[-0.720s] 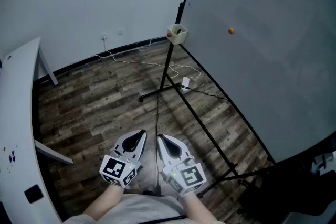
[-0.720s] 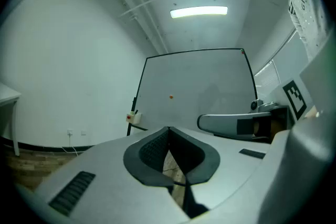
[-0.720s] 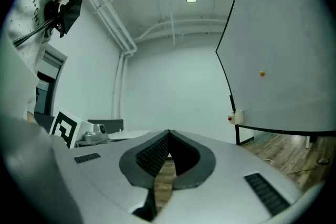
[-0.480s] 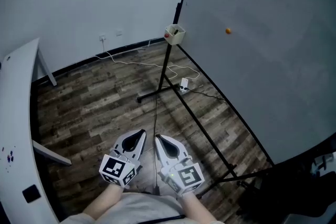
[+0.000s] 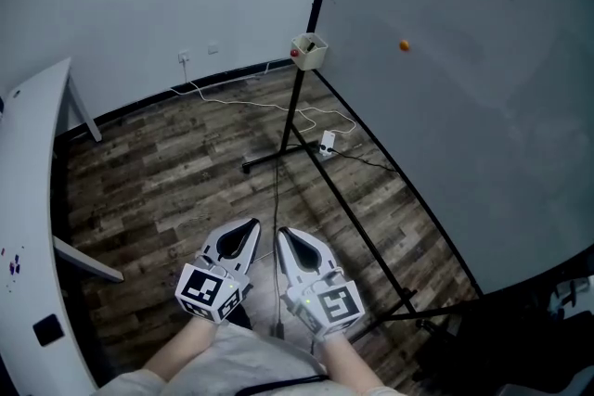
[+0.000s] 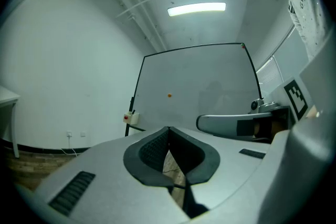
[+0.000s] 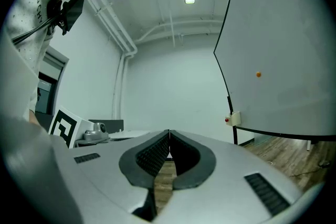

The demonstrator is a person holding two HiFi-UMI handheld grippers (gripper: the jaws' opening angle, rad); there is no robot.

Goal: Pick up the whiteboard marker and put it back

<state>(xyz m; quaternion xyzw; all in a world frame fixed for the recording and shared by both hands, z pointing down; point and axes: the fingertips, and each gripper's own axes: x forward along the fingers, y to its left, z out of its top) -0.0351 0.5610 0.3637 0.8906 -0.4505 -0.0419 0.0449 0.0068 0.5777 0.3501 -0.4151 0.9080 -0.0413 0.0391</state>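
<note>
Whiteboard marker we cannot make out (too small); we hold left gripper [image 5: 252, 225] and right gripper [image 5: 283, 235] clenched, empty, side by side.

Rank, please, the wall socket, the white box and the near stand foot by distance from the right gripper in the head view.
1. Near stand foot, just right of the right gripper.
2. White box, on the whiteboard's far edge.
3. Wall socket, far left.
</note>
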